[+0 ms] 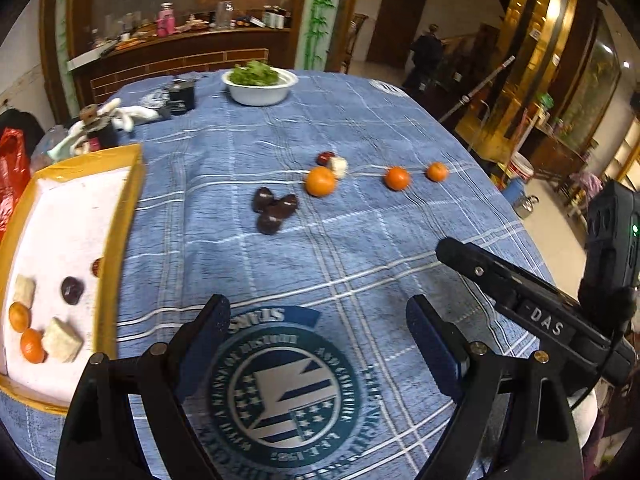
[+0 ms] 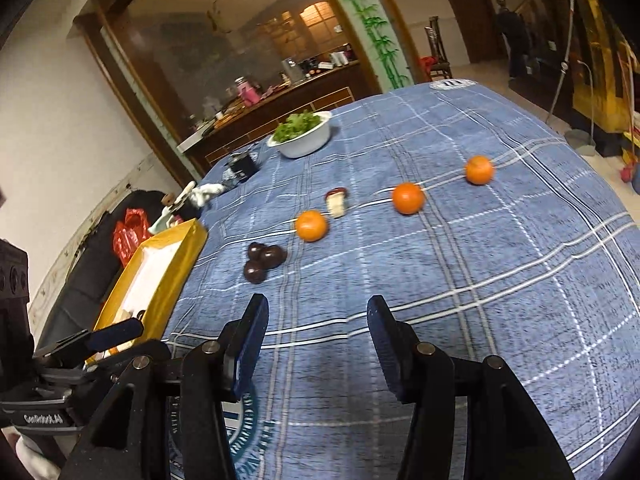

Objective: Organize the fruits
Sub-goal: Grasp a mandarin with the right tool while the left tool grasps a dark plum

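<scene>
Holding both grippers low over the tabletop (image 1: 360, 120), you have the left gripper (image 1: 318, 334) and the right gripper (image 2: 318, 334) released, with nothing between the fingers. Some fruits already lie in the yellow tray (image 1: 120, 216), probably to sort them; three oranges (image 2: 408, 198) and the dark fruits (image 2: 264, 260) wait on the blue cloth (image 2: 500, 280). "DAS" is readable on the right tool; the cloth emblem is too blurred.
</scene>
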### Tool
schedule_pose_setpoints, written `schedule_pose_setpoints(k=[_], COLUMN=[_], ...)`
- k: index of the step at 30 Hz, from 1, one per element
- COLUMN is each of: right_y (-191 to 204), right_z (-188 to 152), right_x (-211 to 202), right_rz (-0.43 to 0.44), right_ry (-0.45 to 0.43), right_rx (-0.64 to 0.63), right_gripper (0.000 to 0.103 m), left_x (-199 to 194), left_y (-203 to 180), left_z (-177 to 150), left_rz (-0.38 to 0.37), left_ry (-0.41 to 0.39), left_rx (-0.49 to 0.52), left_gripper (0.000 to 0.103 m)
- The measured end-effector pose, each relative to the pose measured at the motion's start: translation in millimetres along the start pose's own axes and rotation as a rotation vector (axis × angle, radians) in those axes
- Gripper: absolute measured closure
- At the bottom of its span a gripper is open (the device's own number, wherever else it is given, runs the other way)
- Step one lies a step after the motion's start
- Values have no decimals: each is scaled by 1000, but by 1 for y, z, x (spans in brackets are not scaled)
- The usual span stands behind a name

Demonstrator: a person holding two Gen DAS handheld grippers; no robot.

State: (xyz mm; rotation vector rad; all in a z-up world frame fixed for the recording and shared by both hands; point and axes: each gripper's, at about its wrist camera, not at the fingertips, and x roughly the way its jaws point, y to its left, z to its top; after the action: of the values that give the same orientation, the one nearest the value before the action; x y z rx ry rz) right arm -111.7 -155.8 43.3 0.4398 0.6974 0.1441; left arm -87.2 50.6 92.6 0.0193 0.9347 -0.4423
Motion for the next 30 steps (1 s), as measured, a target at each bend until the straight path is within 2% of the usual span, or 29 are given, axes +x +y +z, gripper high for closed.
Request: schedule_pose_setpoints(k=[6, 9, 15, 17, 22, 25, 30], right_y=[-18, -25, -33, -35, -53, -65, -69], right_z=[5, 9, 22, 30, 57, 72, 81], right_x=[-6, -5, 0, 3, 22, 42, 77], right_rz=[-23, -48, -99, -106, -128, -135, -142], right_ry=[-13, -10, 8, 17, 53, 86, 125], right_rx=[25, 28, 1, -10, 18, 47, 71], right_gripper=[47, 47, 47, 47, 47, 47, 47], left_x=[17, 25, 23, 23, 17, 16, 23], left_y=[-17, -25, -1, 11, 56, 81, 104], left_z=[-2, -2, 13, 19, 24, 23, 24], left_rz=[-109, -137, -271, -284, -148, -90, -58], left_ry=[78, 106, 73, 63, 2, -14, -12], left_rx=[29, 40, -62, -90, -181, -228, -256], left_gripper=[22, 23, 22, 22, 22, 22, 23])
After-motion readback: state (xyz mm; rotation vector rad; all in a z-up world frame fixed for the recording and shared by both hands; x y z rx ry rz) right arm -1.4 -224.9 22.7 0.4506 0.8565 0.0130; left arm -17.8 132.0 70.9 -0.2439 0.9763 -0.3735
